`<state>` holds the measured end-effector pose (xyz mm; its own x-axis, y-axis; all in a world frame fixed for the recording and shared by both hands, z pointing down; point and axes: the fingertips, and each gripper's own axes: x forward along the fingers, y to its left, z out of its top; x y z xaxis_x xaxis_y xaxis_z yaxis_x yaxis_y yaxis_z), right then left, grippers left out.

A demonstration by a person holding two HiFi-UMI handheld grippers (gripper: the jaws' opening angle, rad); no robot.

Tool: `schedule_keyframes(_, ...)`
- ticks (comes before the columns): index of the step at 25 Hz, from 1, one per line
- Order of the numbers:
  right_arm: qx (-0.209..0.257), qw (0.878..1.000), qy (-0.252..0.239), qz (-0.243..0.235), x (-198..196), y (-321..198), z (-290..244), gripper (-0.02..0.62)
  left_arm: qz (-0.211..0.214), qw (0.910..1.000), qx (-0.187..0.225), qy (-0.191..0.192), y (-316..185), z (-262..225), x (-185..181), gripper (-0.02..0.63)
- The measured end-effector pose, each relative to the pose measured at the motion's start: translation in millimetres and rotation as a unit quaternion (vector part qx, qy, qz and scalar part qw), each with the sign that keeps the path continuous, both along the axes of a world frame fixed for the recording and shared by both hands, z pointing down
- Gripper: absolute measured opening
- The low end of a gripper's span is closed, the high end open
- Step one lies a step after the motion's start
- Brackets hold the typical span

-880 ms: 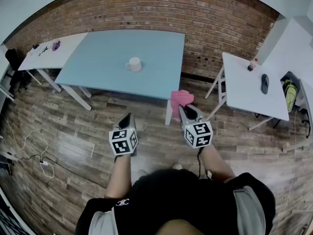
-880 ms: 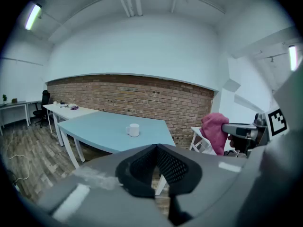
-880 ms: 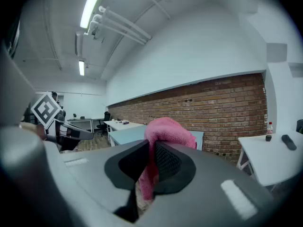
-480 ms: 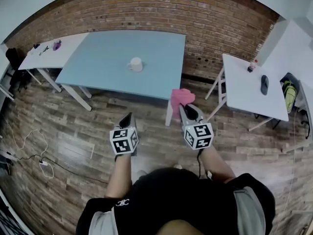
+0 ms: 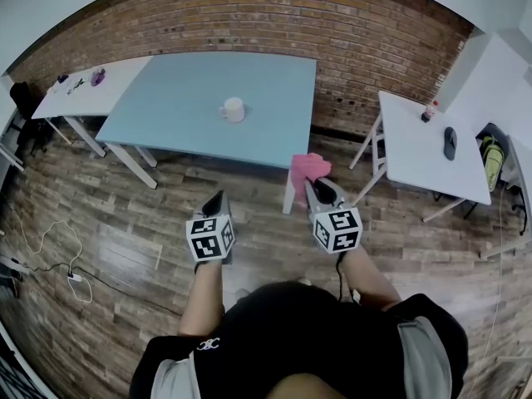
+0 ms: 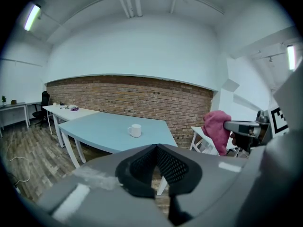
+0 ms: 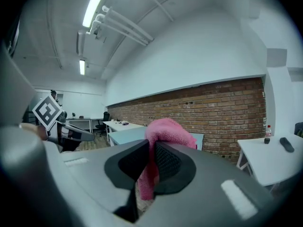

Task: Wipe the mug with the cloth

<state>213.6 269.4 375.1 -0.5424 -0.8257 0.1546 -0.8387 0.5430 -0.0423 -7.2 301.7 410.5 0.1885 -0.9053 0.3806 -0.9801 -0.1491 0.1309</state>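
Well, the mug (image 5: pixel 233 109) stands upright and alone near the middle of the pale blue tabletop (image 5: pixel 166 115), handle turned to the left in the head view. It is well apart from both grippers, and nothing touches it. The wiping has not begun, as far as I can judge.

Nearer the person, the pink cloth (image 5: pixel 307 167) is already off the tabletop and in the right gripper (image 5: pixel 314 186). The right gripper view shows its fingers (image 7: pixel 171 166) pinching the cloth between them. A soft bunch swells above the pads and a short tail hangs below. Held that way, the bunched end points forward, which I take to be the part meant to meet the mug.

The left gripper (image 5: pixel 218 198) is held out alongside, tipped a little downward. Its fingers (image 6: pixel 142 166) are pressed together with nothing between them. It looks to be kept free, perhaps to steady the mug once the cloth arrives, but it would have to open first.

The person stands back on the wooden floor (image 5: pixel 116 223), short of the tabletop's near edge, with both arms forward. The mug is out of reach from there, so a step or a long reach seems needed before any contact.

Off to the right is a white table (image 5: pixel 416 165) carrying a small bottle (image 5: pixel 430 109) and a dark object (image 5: pixel 450 141). Another white table (image 5: pixel 79 98) sits at the far left with a few small items I cannot identify. A brick wall (image 5: pixel 332 23) runs behind everything.
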Motion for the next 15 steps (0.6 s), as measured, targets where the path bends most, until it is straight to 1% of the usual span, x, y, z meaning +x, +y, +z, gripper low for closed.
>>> schedule_keyframes(6, -0.002, 1.000, 0.015, -0.014, -25, 6, 5, 0.040, -0.002, 1.0000, 0.000, 0.003, 7, 4, -18, 0.006)
schedule_keyframes(10, 0.002, 1.000, 0.025, -0.015, -47, 9, 6, 0.040, -0.001, 1.0000, -0.002, 0.004, 10, 8, -41, 0.006)
schedule_keyframes(15, -0.003, 1.000, 0.025, 0.000, -71, 14, 11, 0.040, 0.005, 1.0000, -0.002, 0.005, 11, 13, -75, 0.006)
